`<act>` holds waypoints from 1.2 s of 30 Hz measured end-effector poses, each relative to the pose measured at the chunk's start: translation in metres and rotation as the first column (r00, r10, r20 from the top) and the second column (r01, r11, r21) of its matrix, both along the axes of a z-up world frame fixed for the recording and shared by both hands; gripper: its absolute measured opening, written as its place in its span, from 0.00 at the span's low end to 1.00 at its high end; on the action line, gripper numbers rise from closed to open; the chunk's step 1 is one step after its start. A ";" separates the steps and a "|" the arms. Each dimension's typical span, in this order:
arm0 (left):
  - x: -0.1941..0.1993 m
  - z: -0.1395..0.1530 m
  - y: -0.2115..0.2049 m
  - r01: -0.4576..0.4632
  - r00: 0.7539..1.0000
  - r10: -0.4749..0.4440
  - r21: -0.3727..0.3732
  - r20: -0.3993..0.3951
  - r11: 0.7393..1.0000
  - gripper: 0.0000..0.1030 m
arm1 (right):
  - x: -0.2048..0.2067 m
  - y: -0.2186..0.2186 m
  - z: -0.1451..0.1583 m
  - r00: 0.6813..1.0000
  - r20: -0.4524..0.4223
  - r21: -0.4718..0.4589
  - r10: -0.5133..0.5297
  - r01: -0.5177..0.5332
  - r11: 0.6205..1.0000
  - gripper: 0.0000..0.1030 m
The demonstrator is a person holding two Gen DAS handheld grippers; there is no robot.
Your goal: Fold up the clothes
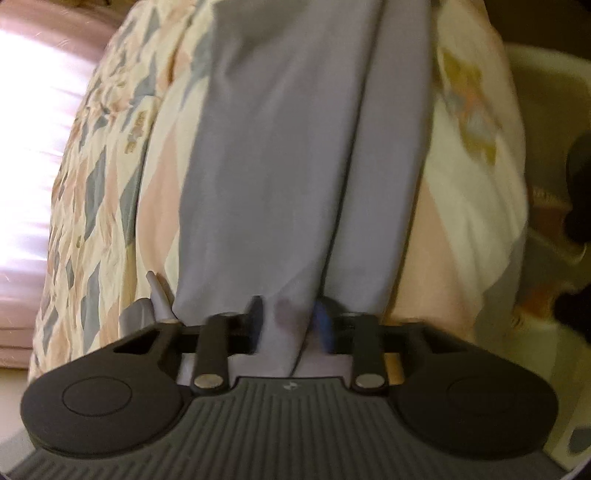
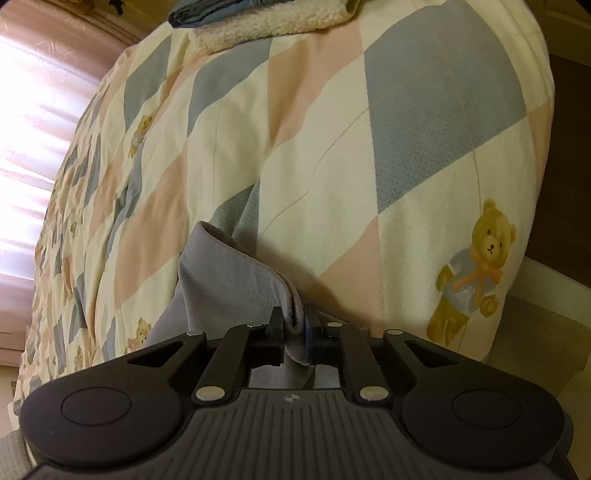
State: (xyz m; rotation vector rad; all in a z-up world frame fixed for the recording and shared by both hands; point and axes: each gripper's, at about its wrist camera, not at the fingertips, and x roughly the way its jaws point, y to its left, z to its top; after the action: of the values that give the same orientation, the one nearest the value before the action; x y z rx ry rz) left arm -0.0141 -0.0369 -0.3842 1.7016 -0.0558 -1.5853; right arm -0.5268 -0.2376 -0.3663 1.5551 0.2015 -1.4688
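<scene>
A grey-lavender garment (image 1: 280, 166) stretches away from my left gripper (image 1: 290, 321) across the bed, in two long panels like trouser legs. The left gripper is shut on the near end of this cloth. In the right wrist view, another end of the grey garment (image 2: 225, 280) with a stitched hem is bunched between the fingers of my right gripper (image 2: 295, 332), which is shut on it. The rest of the garment is hidden below that camera.
The bed carries a quilt (image 2: 332, 147) with cream, pink and blue diamonds and teddy bears. Folded blue cloth (image 2: 221, 11) and a fluffy cream blanket (image 2: 266, 26) lie at its far end. Bright curtains (image 2: 33, 129) hang on the left. A dark shape (image 1: 580, 206) shows at the right.
</scene>
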 end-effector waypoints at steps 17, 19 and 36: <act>0.012 0.036 0.055 0.077 0.990 -0.062 -0.118 0.127 0.990 0.00 | -0.018 0.029 0.036 0.998 0.001 -0.005 0.063 -0.063 0.998 0.07; 0.013 0.037 0.054 0.071 0.990 -0.054 -0.132 0.128 0.989 0.00 | -0.019 0.029 0.037 0.999 0.014 -0.004 0.053 -0.053 0.999 0.07; 0.013 0.020 0.068 -0.166 0.986 0.166 -0.059 -0.004 0.984 0.21 | -0.009 0.012 0.020 0.994 -0.084 0.040 0.075 -0.072 0.997 0.36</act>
State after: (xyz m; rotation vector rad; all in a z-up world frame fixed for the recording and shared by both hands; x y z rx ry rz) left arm -0.0016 0.0311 -0.3646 1.6181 0.0378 -1.4463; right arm -0.5356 -0.2255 -0.3465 1.5000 0.3342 -1.4820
